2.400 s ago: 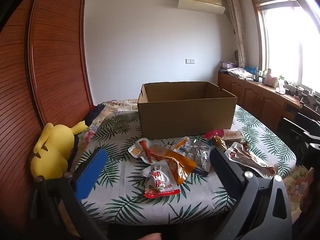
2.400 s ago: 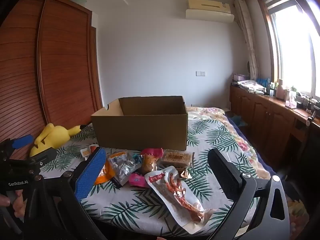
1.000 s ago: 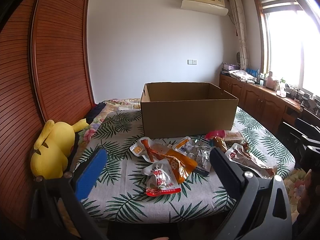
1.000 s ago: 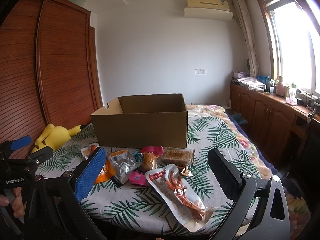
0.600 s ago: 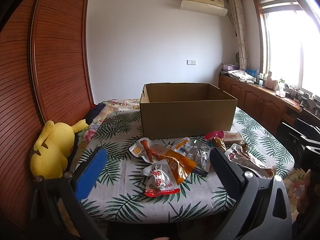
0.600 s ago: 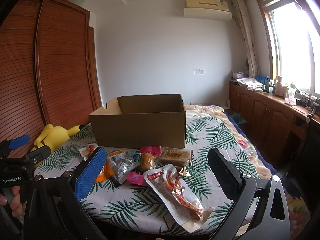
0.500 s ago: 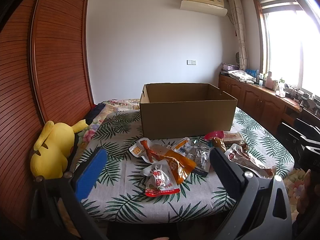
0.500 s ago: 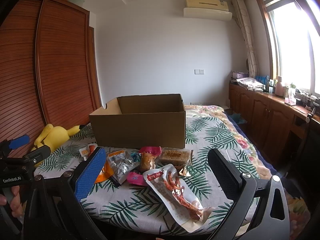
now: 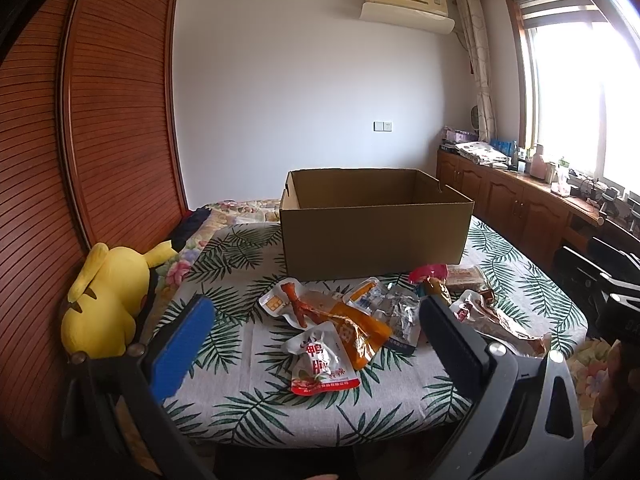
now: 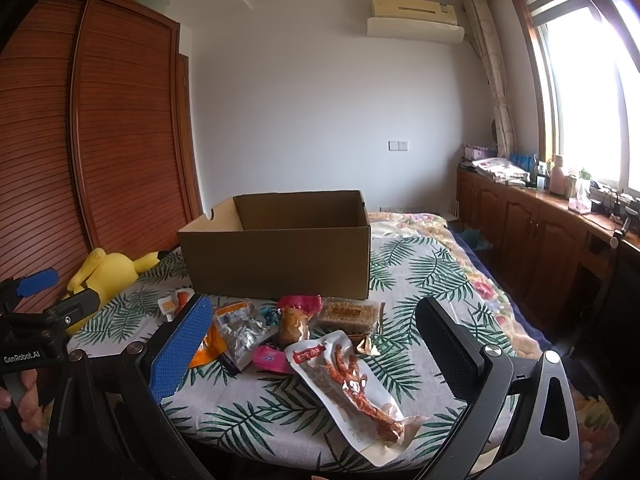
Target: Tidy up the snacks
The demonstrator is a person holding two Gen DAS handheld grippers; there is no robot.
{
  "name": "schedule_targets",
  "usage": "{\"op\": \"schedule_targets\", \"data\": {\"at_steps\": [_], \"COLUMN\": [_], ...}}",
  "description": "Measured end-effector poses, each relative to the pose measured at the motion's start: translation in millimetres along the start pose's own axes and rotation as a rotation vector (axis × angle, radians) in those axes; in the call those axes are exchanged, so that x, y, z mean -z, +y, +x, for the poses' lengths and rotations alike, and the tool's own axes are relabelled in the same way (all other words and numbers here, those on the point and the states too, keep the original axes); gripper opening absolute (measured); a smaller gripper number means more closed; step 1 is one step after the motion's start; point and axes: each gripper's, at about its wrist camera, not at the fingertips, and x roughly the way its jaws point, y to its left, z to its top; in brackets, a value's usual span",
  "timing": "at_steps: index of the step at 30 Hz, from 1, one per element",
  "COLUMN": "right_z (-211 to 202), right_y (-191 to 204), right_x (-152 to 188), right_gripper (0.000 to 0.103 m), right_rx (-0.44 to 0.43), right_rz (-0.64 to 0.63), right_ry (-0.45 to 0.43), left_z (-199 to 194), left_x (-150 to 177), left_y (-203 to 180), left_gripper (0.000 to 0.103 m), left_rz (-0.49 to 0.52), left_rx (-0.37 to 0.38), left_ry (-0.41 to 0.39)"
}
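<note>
An open cardboard box (image 9: 376, 236) stands on a table with a palm-leaf cloth (image 9: 248, 408); it also shows in the right wrist view (image 10: 280, 264). Several snack packets lie in front of it: a white and red pouch (image 9: 322, 362), an orange packet (image 9: 356, 330), a clear chicken-feet packet (image 10: 352, 388), a silver packet (image 10: 242, 330), a brown cake bar (image 10: 350, 312). My left gripper (image 9: 316, 344) is open and empty, held back from the table's near edge. My right gripper (image 10: 312, 344) is open and empty, near the chicken-feet packet.
A yellow plush toy (image 9: 106, 292) lies at the table's left by a wooden sliding wardrobe (image 9: 80, 160). Wooden cabinets (image 10: 540, 248) with clutter run under the window on the right. The left gripper's body (image 10: 36, 320) shows at the right wrist view's left edge.
Both views have shifted only slightly; the grippers drift a little in front of the table. The snacks and box have not moved.
</note>
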Motion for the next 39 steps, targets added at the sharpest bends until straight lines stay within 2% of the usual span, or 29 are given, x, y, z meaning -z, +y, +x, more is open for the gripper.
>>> {"op": "schedule_targets", "data": {"at_steps": [13, 22, 27, 33, 36, 39], "right_z": [1.0, 10.9, 24.3, 48.7, 66.1, 81.1], "right_y": [1.0, -7.1, -22.0, -41.4, -45.5, -45.9], "right_x": [3.2, 15.0, 25.2, 37.2, 44.9, 52.4], "right_gripper": [0.103, 0.103, 0.103, 0.102, 0.100, 0.098], "right_rx": [-0.002, -0.004, -0.015, -0.031, -0.052, -0.081], "right_rz": [-0.010, -0.030, -0.045, -0.080, -0.111, -0.134], "right_ry": [0.011, 0.060, 0.118, 0.221, 0.289, 0.342], "left_z": [4.7, 41.3, 67.5, 84.1, 91.5, 97.5], "left_x": [2.0, 20.3, 29.6, 38.5, 38.0, 35.4], "left_y": [-0.7, -2.0, -0.6, 1.6, 9.3, 15.7], "left_gripper": [0.103, 0.103, 0.103, 0.103, 0.103, 0.103], "left_rz": [-0.003, 0.021, 0.033, 0.088, 0.068, 0.072], "left_rx": [0.009, 0.033, 0.072, 0.081, 0.115, 0.114], "left_ry": [0.024, 0.157, 0.242, 0.290, 0.312, 0.319]}}
